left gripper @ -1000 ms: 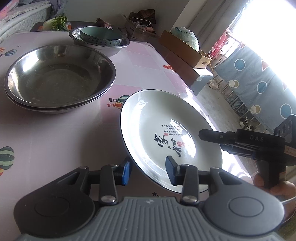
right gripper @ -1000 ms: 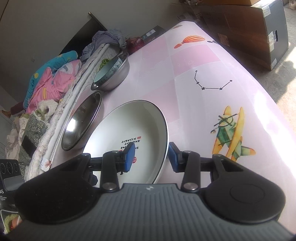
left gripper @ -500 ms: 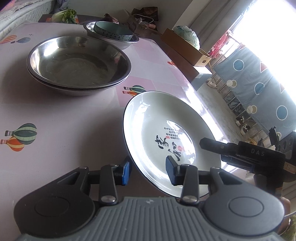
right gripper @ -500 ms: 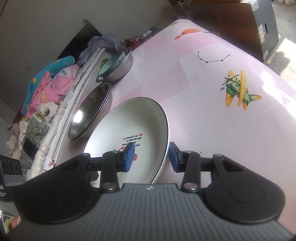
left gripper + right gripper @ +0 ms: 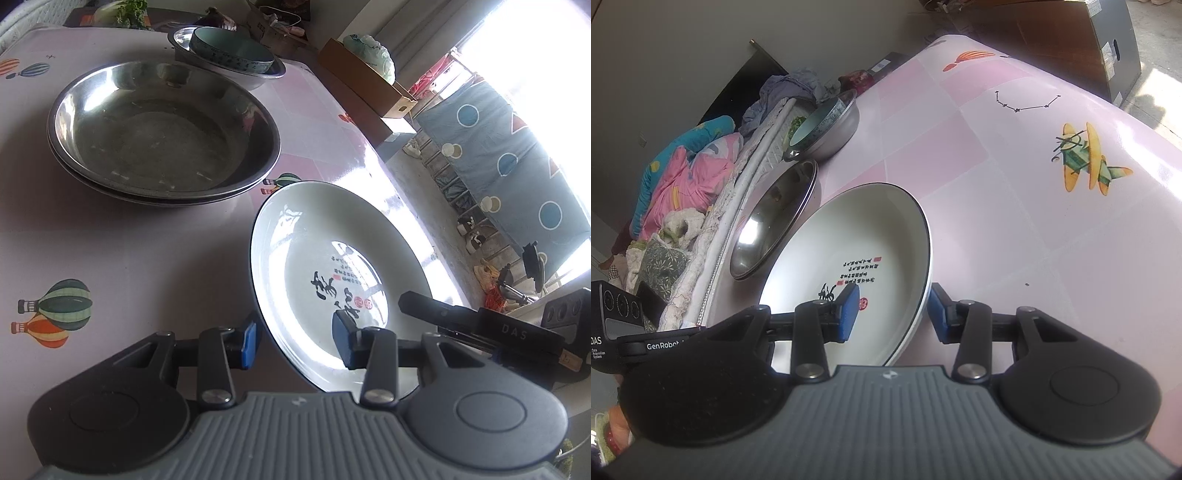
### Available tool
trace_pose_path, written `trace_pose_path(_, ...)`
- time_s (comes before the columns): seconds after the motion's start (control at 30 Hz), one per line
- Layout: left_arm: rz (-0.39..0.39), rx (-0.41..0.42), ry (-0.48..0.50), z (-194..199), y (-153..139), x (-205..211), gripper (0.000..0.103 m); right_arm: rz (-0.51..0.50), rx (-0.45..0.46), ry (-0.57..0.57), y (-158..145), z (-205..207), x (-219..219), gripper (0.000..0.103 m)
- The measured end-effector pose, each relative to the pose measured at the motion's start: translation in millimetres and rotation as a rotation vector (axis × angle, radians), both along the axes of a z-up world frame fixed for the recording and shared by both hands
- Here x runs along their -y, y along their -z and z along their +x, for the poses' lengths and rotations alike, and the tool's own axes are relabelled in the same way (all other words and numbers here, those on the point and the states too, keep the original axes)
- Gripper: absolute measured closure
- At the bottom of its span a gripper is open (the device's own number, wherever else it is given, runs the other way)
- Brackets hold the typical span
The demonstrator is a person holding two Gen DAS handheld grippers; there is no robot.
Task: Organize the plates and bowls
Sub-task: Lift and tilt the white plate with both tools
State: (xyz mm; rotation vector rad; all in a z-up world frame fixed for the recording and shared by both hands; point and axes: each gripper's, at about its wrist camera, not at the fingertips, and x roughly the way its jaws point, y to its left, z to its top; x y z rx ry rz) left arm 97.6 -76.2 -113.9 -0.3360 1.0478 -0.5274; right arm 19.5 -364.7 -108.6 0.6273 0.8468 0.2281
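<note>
- Presently, the white plate (image 5: 332,269) is held off the pink worktop (image 5: 122,258), tilted, with both grippers on its rim at opposite sides.
- Left gripper (image 5: 293,341): jaws straddle the near rim, one pad under, one on the inner face; whether they actually pinch it cannot be told.
- Right gripper (image 5: 892,312): jaws straddle the rim likewise, one pad inside the plate (image 5: 849,251), one outside; a small gap shows at the outer pad, so grip is uncertain.
- Risk: glazed rim, narrow pads. If either grip is loose, the tilted plate may slip and strike the worktop or go over its nearby edge to the floor.
- Risk: uneven motion of the two grippers may twist the plate out of the pads.
- Surroundings: stacked steel basins (image 5: 162,133) stand just beyond the plate; farther back a teal bowl (image 5: 232,51) sits inside another steel basin (image 5: 258,74).
- Obstruction: the basins' raised rim lies in the likely path toward the stack, so the plate must clear it.
</note>
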Motion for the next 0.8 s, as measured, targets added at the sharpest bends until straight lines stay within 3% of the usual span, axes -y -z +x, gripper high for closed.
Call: trace_pose_path(0.8, -0.063, -0.022, -0.053, -22, 3, -57, 0.059, 0.014, -0.038, -0.091, -5, -11, -53, 0.06)
